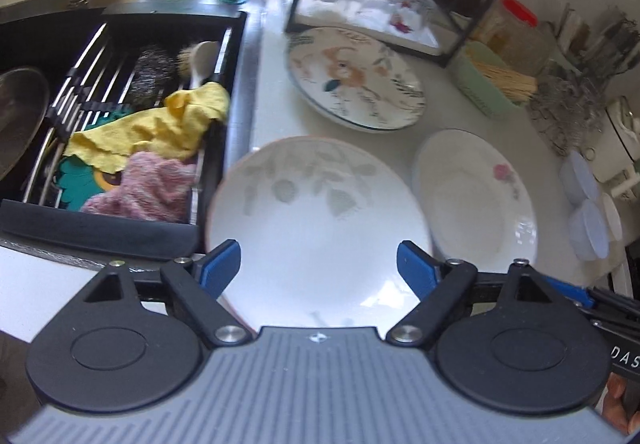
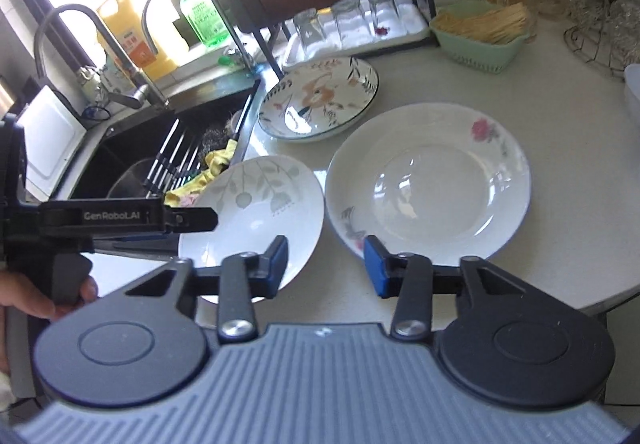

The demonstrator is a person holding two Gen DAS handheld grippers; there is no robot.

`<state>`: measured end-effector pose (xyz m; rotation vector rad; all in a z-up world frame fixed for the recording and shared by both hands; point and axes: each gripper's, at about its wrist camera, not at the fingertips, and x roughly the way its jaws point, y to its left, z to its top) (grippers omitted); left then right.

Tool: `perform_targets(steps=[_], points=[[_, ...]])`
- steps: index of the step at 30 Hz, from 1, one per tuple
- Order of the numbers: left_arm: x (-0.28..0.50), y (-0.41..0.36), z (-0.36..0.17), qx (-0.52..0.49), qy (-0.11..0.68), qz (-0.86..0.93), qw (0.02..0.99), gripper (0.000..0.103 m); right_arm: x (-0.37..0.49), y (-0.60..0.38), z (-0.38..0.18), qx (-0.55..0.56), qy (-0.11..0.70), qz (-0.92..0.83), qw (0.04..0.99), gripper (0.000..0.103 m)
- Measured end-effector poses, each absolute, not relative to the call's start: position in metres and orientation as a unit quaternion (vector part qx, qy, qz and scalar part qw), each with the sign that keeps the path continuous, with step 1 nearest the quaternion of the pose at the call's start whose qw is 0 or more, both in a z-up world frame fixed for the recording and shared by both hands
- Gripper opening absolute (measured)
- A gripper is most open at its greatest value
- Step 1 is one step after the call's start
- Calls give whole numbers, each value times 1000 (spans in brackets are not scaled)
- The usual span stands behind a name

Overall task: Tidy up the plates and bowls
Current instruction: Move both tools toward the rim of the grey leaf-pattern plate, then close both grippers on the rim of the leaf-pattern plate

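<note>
White porcelain fills the space ahead of my left hand-held gripper [image 1: 319, 268]: a leaf-patterned plate [image 1: 316, 220] lies on the pale bench [image 1: 272, 92] right under the blue fingers [image 1: 219, 267], which stand wide apart and press on nothing. Just to the right of that gripper, touching or nearly touching the first plate's rim, lies a rose-patterned plate [image 1: 476, 200], and farther ahead a flower-painted dish [image 1: 354, 78] sits in front of a black rack of upturned glasses [image 1: 372, 0]. To the left is the dark sink [image 1: 120, 24] with a yellow cloth [image 1: 160, 128] and a pink cloth [image 1: 148, 188]. My right hand-held gripper [image 2: 326, 266] hovers over the gap between the leaf-patterned plate and the rose-patterned plate, its jaws partly apart with only bare bench between them. Beyond it, to the right, stands a green basket of sticks [image 2: 480, 32].
</note>
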<state>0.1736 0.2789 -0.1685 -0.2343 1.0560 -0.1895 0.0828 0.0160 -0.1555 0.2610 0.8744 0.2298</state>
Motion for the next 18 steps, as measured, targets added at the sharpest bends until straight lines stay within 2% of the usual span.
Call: perform_targets(steps=[5,11,13,17,18], points=[[190,315,-189,-127,513,-86,845,74,99,28,-169,142,436,100,883,36],[203,332,-214,-139,515,-89,841,50,112,26,-188,176,450,81,872,35],[207,337,-220,-148,518,-91,838,39,116,25,-192,194,456,77,865,32],[216,347,-222,-168,518,-100,833,29,121,27,-195,210,465,74,857,31],[217,347,-222,-164,517,-102,834,26,123,28,-195,209,467,74,856,28]])
